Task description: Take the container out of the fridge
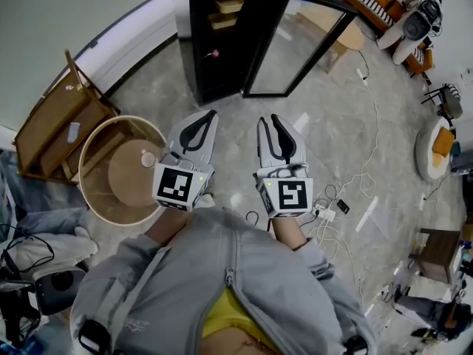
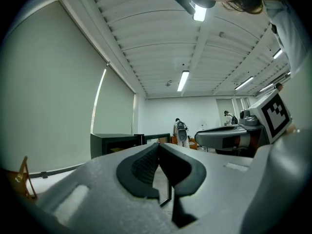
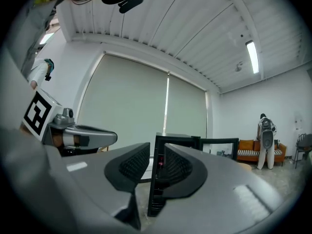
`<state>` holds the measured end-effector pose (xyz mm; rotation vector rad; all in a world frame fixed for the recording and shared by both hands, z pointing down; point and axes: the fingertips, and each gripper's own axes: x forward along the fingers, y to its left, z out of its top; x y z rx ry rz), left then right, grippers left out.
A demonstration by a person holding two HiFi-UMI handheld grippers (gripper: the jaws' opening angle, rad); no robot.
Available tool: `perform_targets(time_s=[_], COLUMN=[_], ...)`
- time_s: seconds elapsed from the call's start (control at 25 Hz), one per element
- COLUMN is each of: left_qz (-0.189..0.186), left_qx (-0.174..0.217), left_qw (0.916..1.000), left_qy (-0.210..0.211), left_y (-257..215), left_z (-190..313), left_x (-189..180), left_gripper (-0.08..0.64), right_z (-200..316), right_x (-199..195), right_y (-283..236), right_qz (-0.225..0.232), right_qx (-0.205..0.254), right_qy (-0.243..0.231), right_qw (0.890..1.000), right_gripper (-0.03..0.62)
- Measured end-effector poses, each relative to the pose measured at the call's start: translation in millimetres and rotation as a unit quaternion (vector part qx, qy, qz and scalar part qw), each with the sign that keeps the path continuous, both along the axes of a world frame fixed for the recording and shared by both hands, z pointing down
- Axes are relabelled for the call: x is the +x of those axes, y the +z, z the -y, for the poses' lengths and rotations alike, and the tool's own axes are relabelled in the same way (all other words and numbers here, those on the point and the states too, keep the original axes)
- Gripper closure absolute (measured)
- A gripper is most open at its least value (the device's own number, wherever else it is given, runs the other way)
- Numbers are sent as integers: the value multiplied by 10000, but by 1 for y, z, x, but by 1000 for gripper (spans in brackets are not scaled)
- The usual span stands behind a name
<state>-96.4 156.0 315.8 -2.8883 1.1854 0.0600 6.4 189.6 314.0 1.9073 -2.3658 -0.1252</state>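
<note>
**Two empty grippers before the open fridge**

The person is holding both grippers level, side by side, facing the fridge. The left gripper is keeping its jaws together, and the right gripper is showing a narrow gap. The container is sitting on the top shelf inside, well apart from both; its contents are too small to tell

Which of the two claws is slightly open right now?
The right claw: a narrow gap shows between its jaws, with nothing held in it. The left claw has its tips touching.
</note>
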Motion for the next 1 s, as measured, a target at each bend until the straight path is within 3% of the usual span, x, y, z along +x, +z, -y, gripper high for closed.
perform_targets(time_s=[0.44, 1.0], left_qz=[-41, -237], left_qx=[-154, -314], left_qw=[9995, 9989], left_qy=[264, 243], left_y=[22, 32], left_z=[113, 157], left_x=[-13, -7], left_gripper=[555, 555], right_z=[116, 171], right_x=[-20, -3], right_y=[22, 45], right_qz=[284, 584], right_qx=[-45, -338], right_qy=[44, 216], right_qw=[9996, 9975], right_gripper=[426, 382])
